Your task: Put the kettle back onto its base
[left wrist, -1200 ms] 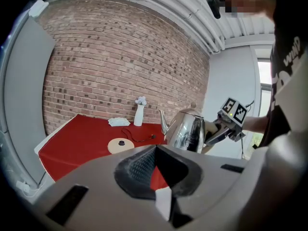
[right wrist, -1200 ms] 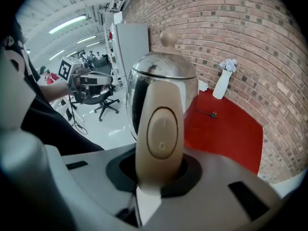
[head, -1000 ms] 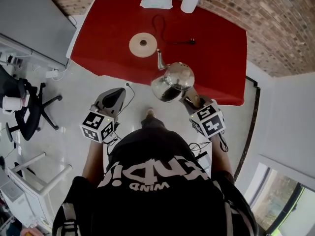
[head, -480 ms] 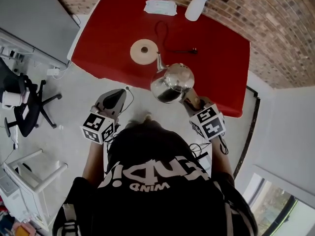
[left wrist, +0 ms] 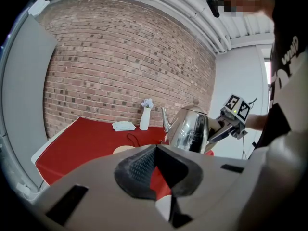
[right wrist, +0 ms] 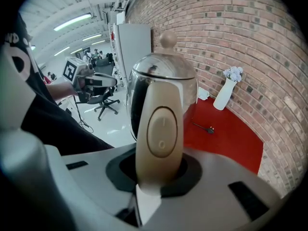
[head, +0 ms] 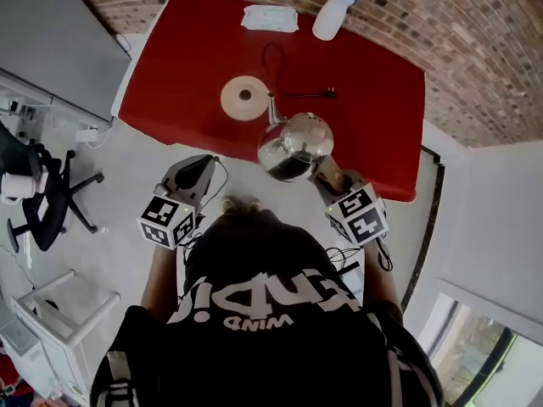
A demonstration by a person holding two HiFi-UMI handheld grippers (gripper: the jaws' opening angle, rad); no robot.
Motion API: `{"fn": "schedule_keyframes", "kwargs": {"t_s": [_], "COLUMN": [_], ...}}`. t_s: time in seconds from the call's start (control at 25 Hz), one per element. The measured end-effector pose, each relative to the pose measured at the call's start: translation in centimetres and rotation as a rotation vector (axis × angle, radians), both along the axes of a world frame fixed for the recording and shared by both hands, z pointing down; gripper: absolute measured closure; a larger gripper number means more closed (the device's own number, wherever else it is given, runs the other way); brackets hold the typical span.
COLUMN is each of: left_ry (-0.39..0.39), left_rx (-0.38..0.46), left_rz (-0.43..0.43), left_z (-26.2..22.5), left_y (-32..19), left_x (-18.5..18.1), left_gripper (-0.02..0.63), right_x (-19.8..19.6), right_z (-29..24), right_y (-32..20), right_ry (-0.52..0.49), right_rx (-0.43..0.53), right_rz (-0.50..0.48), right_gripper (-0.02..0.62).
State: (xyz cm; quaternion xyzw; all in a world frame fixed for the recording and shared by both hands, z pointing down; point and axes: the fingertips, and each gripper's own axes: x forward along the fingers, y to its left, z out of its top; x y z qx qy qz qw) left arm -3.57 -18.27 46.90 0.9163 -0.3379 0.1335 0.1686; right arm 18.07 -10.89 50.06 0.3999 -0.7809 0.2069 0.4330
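Observation:
A shiny steel kettle point(head: 295, 145) with a beige handle point(right wrist: 160, 138) hangs in the air above the near edge of the red table point(head: 187, 58). My right gripper point(head: 327, 172) is shut on that handle, below and to the right of the body. The round beige base point(head: 245, 97) lies on the table just beyond and to the left of the kettle's spout, its black cord point(head: 273, 56) running back to a plug. My left gripper point(head: 202, 164) hovers over the floor left of the kettle, its jaws together and holding nothing. In the left gripper view the kettle point(left wrist: 190, 129) shows at the right.
A white vase point(head: 331, 11) with flowers and a white tissue packet point(head: 270, 18) stand at the table's far edge by the brick wall. An office chair point(head: 42, 202) and white furniture point(head: 59, 312) stand on the floor at the left.
Both grippers and the kettle have come a little closer to the table. The base now lies nearer the kettle's spout. The grip on the handle is the same.

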Motion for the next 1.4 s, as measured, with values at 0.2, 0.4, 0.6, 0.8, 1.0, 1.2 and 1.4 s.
{"fn": "schedule_keyframes", "kwargs": {"t_s": [0.2,0.4,0.6,0.8,1.0,1.2,1.4], "left_ry": [0.005,0.007,0.01,0.013,0.012,0.013,0.012], "left_rx": [-0.003,-0.001,0.002,0.002,-0.004,-0.008,-0.009], "left_rz": [0.027,0.037,0.048,0.052,0.049,0.045,0.028], "left_z": [0.2,0.3,0.3,0.3,0.6,0.8,1.0], "left_y": [-0.7,-1.5,-2.2,-2.6,-2.9,-3.3,-3.7], "left_x": [-0.1,-0.4,-0.6,-0.7,-0.8,-0.9,-1.3], "left_gripper": [0.597,0.597,0.597,0.597,0.597,0.597,0.597], "right_x": [-0.2,-0.2,-0.6,-1.2,-1.6,-2.3,-2.9], "right_z": [-0.2,-0.6,-1.0,-0.9,-1.0,-0.9,-0.1], "right_y": [-0.9,-2.5,-4.2,-6.5,-9.4,-12.4,-15.0], "right_ry": [-0.011,-0.008,-0.001,0.009,0.007,0.002,-0.008], "right_rx": [0.019,0.036,0.049,0.062,0.083,0.091,0.09], "right_rz": [0.038,0.052,0.046,0.031,0.021,0.011,0.019], "right_gripper": [0.525,0.525,0.525,0.525,0.525,0.525,0.525]}}
